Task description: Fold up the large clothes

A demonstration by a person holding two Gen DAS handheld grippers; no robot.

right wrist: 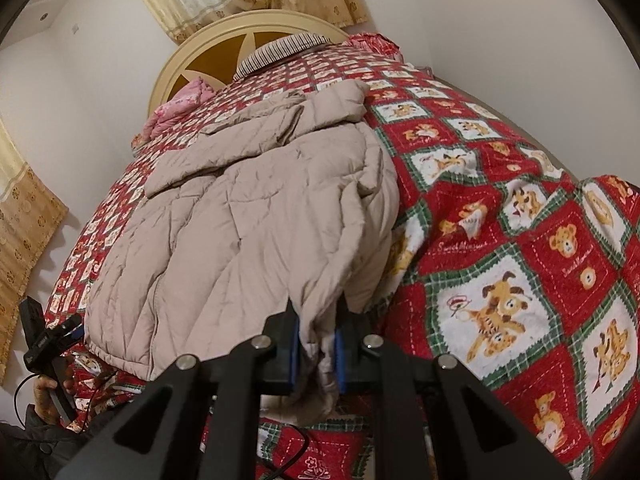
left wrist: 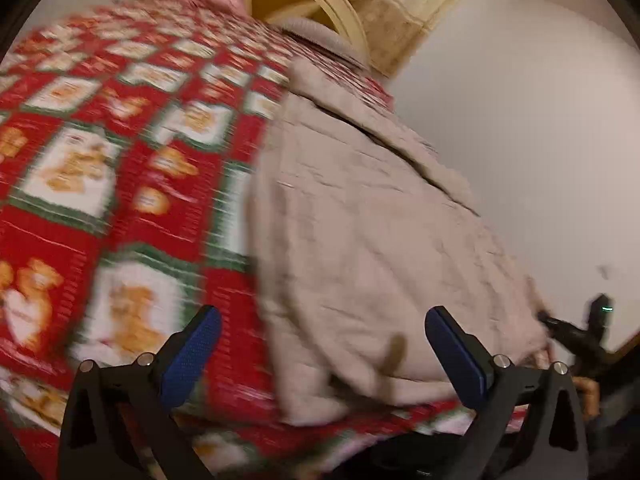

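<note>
Two hand-held grippers at the near edge of a bed, working a padded beige coat.

The right gripper [right wrist: 318, 344] pinches the coat's [right wrist: 248, 216] near hem fold; the left gripper [left wrist: 322, 354] is spread wide, nothing between its pads, the hem just ahead. The coat's long axis runs away from both toward the headboard [right wrist: 208, 40]. It lies on a red patterned quilt [right wrist: 500, 240]; a pink pillow [right wrist: 180, 104] sits beyond, clear of the fold path.

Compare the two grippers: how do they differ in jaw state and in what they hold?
The left gripper stands wide open and holds nothing; the right gripper is shut on the beige coat. Both have blue pads and point over the coat on the red quilt.
</note>
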